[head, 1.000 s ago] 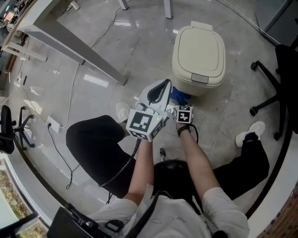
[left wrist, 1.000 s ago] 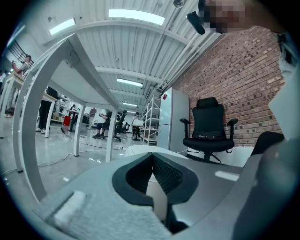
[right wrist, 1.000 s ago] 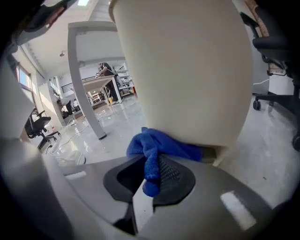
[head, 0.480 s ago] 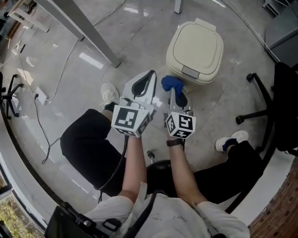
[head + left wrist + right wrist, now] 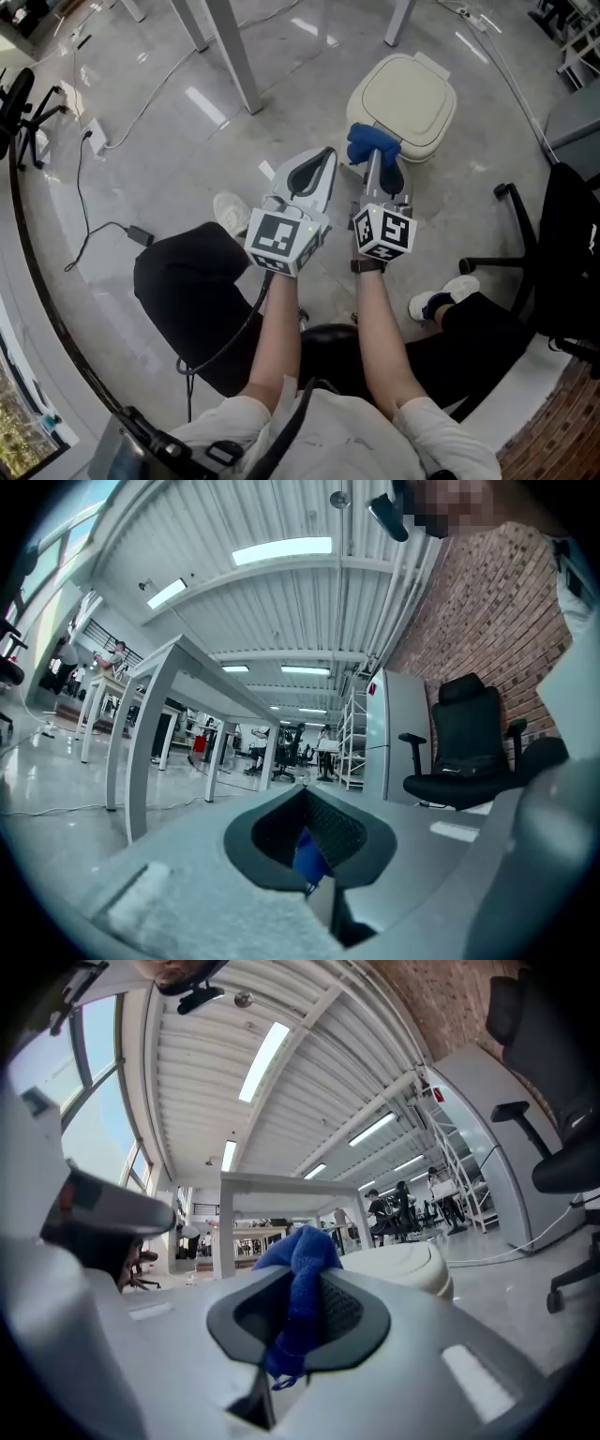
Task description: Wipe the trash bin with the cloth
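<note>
Seen from above, my two forearms reach forward over my lap, each hand holding a tool. My right gripper [image 5: 377, 164] has its jaws clamped on a blue cloth [image 5: 369, 143]. The cloth bunches up above the tips, and a strand of it hangs down through the hollow between them. My left gripper [image 5: 319, 167] sits just beside the right one, level with it and not touching it. Its jaws are pressed together at the tips; a sliver of blue shows in the hollow between them, and I cannot tell what that is. The trash bin [image 5: 405, 94], cream with a rounded closed lid, stands on the floor [image 5: 169, 169] just ahead of the right gripper and slightly to its right. From above, the cloth overlaps the near left edge of the trash bin; I cannot tell whether the two touch. In the right gripper view the lid's rounded rim shows just behind the cloth, to its right. Left of the trash bin lies a broad stretch of bare glossy floor, bounded farther left by a slanting grey table leg [image 5: 228, 54]. A second leg [image 5: 398, 21] stands behind the trash bin, near its back left corner. On the right, a black office chair [image 5: 565, 234] stands well apart from the trash bin, one wheeled foot reaching toward it, with open floor between them. A cable [image 5: 105, 232] trails across the floor far to my left. My white shoe [image 5: 231, 214] rests on the floor to the left of the left gripper.
</note>
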{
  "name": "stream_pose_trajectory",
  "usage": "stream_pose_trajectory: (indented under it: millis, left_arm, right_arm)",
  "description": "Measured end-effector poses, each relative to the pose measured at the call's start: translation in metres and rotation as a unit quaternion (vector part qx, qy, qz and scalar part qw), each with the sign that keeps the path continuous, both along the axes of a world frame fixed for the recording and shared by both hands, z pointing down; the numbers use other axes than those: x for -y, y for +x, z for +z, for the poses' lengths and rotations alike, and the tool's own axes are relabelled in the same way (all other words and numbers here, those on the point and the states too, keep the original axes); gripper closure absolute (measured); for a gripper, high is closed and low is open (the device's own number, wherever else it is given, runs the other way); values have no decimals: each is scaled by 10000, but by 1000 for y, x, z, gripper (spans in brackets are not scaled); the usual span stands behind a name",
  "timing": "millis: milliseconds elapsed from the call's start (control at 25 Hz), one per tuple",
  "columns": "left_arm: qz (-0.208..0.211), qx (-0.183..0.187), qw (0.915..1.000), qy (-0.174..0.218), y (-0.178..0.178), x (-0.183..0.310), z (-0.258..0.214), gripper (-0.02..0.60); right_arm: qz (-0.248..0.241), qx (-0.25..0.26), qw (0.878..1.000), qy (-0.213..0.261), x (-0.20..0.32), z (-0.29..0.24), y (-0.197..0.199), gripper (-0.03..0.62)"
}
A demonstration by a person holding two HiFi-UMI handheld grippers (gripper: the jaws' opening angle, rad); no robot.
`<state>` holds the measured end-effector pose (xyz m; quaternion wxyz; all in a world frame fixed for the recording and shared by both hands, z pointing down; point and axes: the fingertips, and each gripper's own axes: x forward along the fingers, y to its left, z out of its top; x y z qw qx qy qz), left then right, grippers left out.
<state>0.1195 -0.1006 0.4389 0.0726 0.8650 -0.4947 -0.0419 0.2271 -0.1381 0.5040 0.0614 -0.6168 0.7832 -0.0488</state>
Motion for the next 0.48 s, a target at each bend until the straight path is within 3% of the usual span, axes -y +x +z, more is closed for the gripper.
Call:
stream_pose_trajectory:
  millis: [240,480]
  left_arm:
    - [-87,245,9996,-97,3,11,21,581]
    - [-126,337,9985,-401,8,30,60,581]
  right_arm:
    - [-301,-570,9961,-604,13,98,-26,553]
    - [-327,-315,9864,-1580,20,215,-23,553]
